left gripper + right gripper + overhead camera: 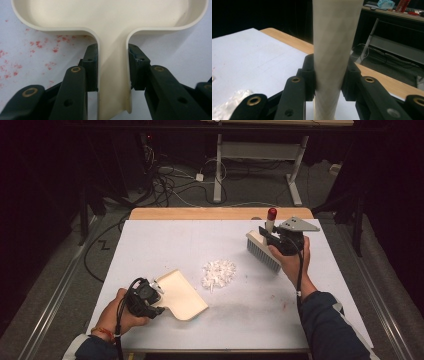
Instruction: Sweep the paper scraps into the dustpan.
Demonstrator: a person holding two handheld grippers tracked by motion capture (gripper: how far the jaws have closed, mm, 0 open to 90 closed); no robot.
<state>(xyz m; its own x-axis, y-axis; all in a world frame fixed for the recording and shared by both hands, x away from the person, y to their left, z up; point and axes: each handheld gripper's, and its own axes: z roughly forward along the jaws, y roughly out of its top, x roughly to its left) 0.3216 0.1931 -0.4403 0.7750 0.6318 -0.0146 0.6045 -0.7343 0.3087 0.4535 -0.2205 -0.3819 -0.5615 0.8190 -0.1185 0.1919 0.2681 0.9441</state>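
Observation:
A cream dustpan (181,293) lies flat on the white table sheet (165,240) at the front left. My left gripper (150,301) is shut on the dustpan handle (112,75), one jaw on each side. A pile of white scraps (218,272) sits in the middle of the sheet, just right of the dustpan mouth. My right gripper (274,236) is shut on the cream handle (335,50) of a hand brush (263,251) with grey bristles and a red handle tip. The brush is held tilted above the table, to the right of the pile.
Red specks (32,51) stain the sheet beside the dustpan. A bare wooden strip (220,213) runs along the table's far edge. Beyond it are floor cables (170,180) and a white desk frame (260,155).

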